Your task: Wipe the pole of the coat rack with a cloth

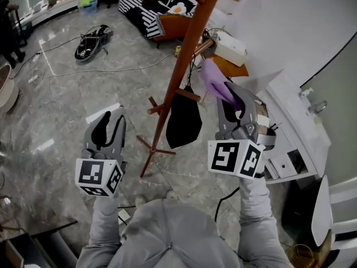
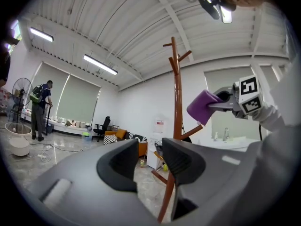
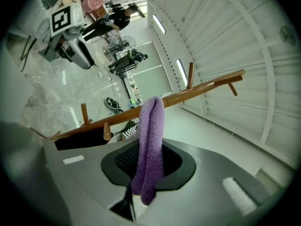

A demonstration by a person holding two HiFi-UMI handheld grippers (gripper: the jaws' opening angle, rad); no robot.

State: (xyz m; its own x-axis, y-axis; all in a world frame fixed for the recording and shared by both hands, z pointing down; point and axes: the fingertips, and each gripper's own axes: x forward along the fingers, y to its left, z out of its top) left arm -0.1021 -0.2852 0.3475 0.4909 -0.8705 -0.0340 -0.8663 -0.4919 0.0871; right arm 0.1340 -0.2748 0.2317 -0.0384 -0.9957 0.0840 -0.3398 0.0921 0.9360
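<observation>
At the left, the left claw is hovering over the grey floor, its jaws standing partly apart with nothing between them. In the middle, the coat rack's brown wooden pole is standing upright, and a black bag is hanging from a peg. At the right, the right claw is gripping a purple cloth, holding it just beside the pole's right side.
</observation>
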